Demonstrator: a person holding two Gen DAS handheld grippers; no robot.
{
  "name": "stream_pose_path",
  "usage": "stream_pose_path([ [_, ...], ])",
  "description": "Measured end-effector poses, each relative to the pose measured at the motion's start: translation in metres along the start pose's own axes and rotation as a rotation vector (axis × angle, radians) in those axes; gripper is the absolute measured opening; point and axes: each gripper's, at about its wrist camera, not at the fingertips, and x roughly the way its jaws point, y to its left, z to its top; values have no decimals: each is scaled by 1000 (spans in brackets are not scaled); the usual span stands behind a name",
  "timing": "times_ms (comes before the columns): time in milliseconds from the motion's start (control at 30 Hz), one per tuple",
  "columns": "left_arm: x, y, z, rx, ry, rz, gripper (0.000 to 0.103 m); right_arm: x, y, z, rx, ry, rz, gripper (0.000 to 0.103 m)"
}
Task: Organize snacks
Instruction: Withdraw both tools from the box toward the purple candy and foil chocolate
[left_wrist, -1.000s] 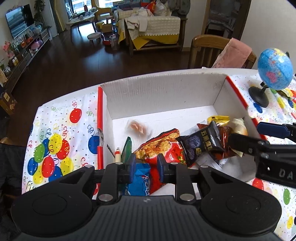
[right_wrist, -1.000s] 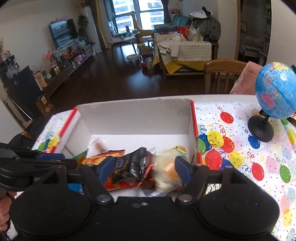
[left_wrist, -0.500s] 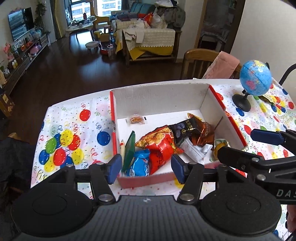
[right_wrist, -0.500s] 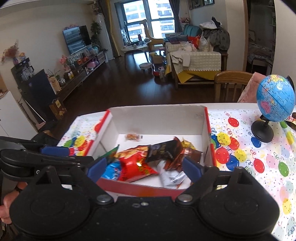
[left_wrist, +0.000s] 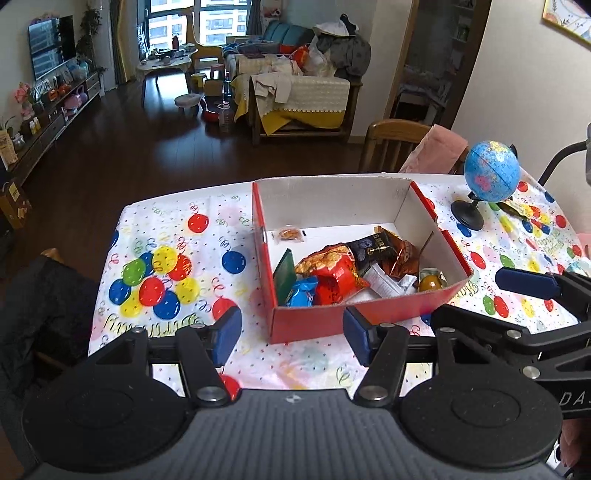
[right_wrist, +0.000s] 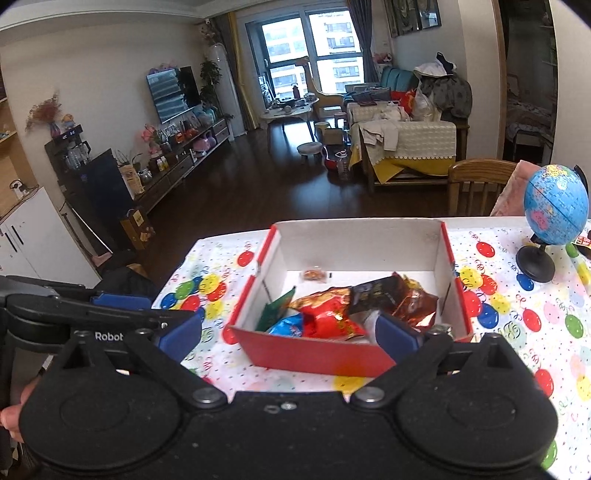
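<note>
A red box (left_wrist: 354, 320) with white inner walls sits on a white tablecloth (left_wrist: 173, 236) printed with red, blue, yellow, green balloons; beside the box, a blue globe (left_wrist: 491, 176).

You get soft daylight from the tall balcony windows (right_wrist: 314, 48); fisheye bends edges, corners vignette black, slight blur.

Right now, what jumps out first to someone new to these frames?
The red box, white inside, sits mid-table on the balloon-print tablecloth, its near half heaped with snack packets, a red chip bag on top. A blue globe stands on the table to its right. The left gripper and right gripper hang open and empty before it.
</note>
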Motion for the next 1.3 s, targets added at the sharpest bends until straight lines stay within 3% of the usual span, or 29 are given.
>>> stream_pose_path([
  [167, -19, 15, -14, -14, -10, -29, 66, -10, 20, -10, -8, -8, 14, 101],
  [700, -49, 71, -64, -81, -24, -57, 94, -17, 77, -43, -14, -9, 22, 103],
  [1300, -3, 120, -107, -160, 119, 2, 94, 24, 116, -93, -65, 134, 56, 102],
])
